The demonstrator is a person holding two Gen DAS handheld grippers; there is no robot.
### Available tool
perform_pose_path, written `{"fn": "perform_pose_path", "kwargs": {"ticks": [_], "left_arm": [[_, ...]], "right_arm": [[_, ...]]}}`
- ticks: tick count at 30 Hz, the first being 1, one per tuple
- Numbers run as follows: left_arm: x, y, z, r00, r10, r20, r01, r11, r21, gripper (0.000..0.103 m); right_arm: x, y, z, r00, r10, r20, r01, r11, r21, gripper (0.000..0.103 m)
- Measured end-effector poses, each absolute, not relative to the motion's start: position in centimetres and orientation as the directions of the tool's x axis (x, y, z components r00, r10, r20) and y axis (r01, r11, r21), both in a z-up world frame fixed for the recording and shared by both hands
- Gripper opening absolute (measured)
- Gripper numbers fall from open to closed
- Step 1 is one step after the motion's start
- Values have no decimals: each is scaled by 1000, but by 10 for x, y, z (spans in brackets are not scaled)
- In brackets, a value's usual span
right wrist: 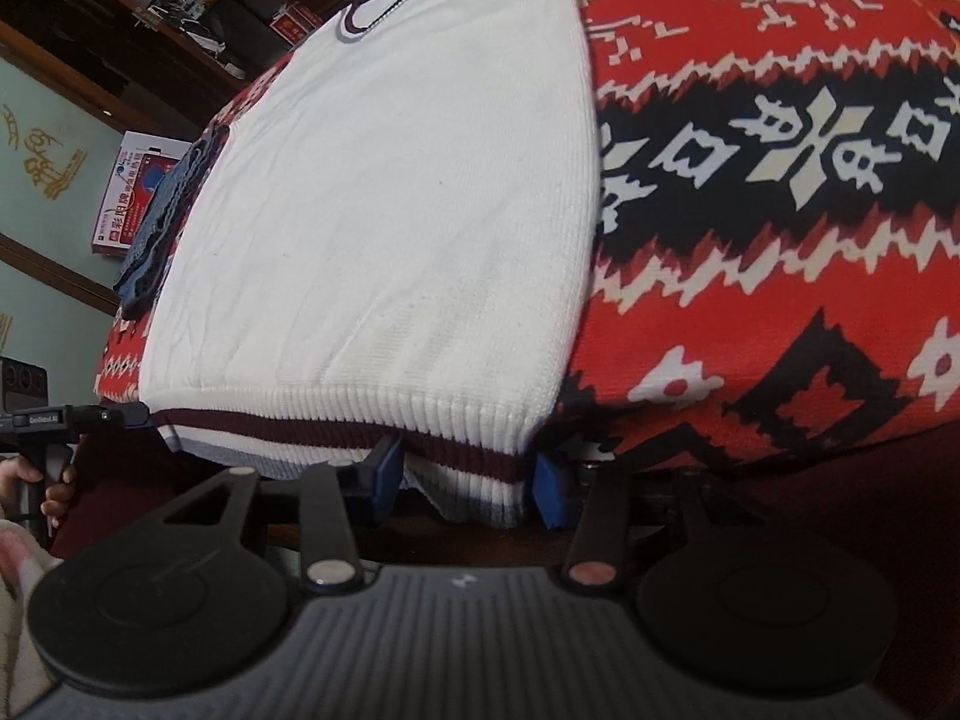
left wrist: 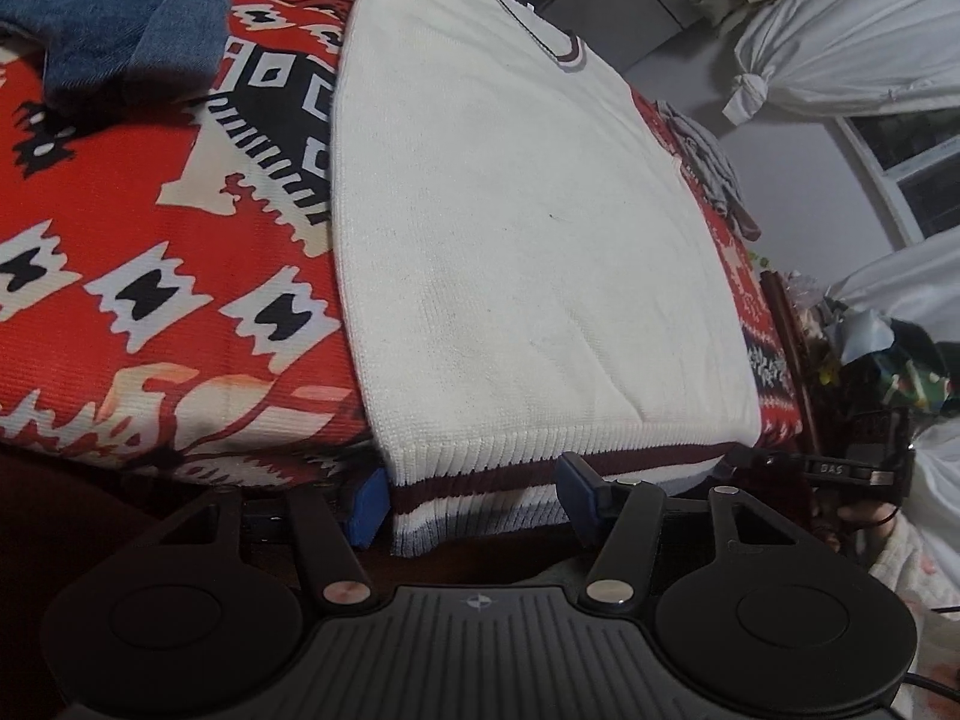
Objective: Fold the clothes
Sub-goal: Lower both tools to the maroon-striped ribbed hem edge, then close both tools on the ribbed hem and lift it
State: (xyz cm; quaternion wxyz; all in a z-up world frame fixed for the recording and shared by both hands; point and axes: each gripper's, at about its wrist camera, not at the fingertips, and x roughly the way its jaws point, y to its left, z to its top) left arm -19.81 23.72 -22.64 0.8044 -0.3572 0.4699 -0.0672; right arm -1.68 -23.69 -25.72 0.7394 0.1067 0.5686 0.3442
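A white knit sweater (left wrist: 516,228) lies flat on a red patterned blanket (left wrist: 150,252), collar at the far end. Its ribbed hem (left wrist: 480,480), striped maroon and grey, droops over the near edge. My left gripper (left wrist: 474,501) is open, its blue pads on either side of the hem's left part. In the right wrist view the sweater (right wrist: 384,198) fills the middle, and my right gripper (right wrist: 468,483) is open around the hem's right corner (right wrist: 480,468). Each view shows the other gripper at the hem's far corner: the right gripper (left wrist: 840,468) and the left gripper (right wrist: 90,417).
Folded denim (left wrist: 120,30) sits on the blanket left of the sweater, and a crumpled grey garment (left wrist: 708,168) lies right of it. The blanket (right wrist: 780,240) stretches wide to the right. A printed box (right wrist: 138,192) and dark wooden shelves (right wrist: 90,30) stand beyond the bed.
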Motion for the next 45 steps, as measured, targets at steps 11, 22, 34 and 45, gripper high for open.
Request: {"fn": "perform_pose_path", "kwargs": {"ticks": [11, 22, 34, 45], "left_arm": [[-216, 238, -206, 620, -507, -599, -138, 681, -719, 57], [-203, 231, -214, 587, -512, -627, -161, 686, -710, 46], [-202, 228, -209, 559, -431, -708, -207, 755, -623, 6], [-233, 224, -162, 567, -391, -725, -256, 753, -606, 6]], "right_arm": [[-27, -253, -237, 161, 715, -680, -421, 673, 608, 51], [-19, -252, -252, 122, 721, -682, -332, 677, 657, 28], [-23, -249, -240, 143, 682, -717, -359, 711, 605, 7], [-40, -280, -197, 182, 685, -706, -326, 719, 614, 6]]}}
